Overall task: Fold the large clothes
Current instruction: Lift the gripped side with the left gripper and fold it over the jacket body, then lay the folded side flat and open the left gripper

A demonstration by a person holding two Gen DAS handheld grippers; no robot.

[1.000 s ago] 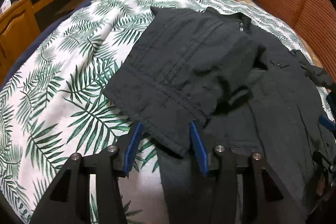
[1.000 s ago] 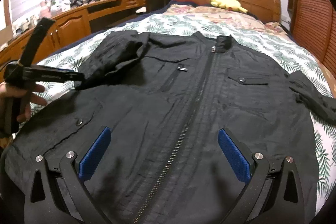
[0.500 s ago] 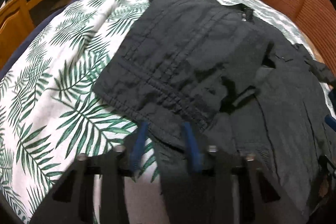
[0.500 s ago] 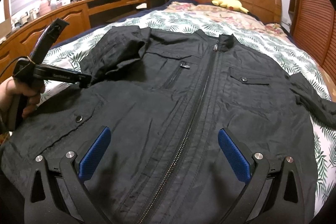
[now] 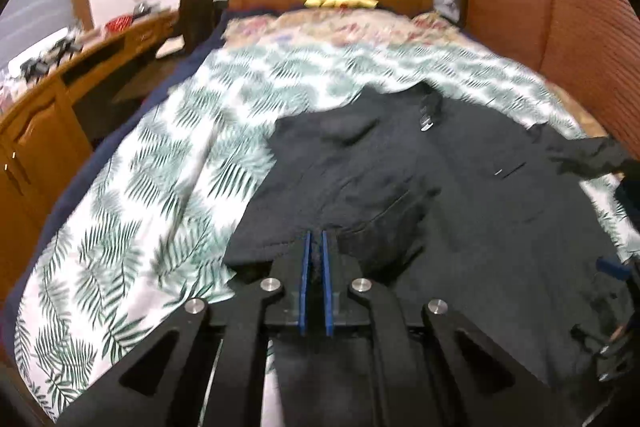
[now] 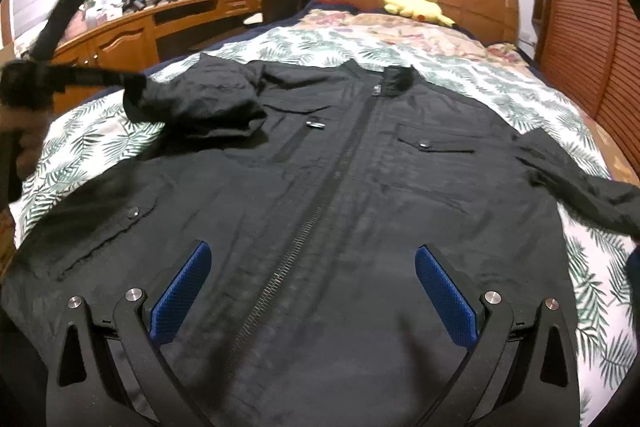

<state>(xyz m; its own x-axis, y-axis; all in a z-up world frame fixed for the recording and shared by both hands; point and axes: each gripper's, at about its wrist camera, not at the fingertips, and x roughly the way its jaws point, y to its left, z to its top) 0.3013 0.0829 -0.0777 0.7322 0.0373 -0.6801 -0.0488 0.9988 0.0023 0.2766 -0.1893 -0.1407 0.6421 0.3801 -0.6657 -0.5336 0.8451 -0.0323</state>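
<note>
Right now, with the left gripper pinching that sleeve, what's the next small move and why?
Probably carry the sleeve further across the jacket toward the zipper, then lay it flat. The left gripper is shut on the sleeve's cuff, and the sleeve sits bunched over the chest, not yet smoothed. The right gripper hangs open over the hem, holding nothing.

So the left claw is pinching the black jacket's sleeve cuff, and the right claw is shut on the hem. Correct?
Not quite: the right claw is open, holding nothing, hovering over the zipped front of the black jacket, as the right wrist view shows. The left claw is pinching the sleeve cuff.
</note>
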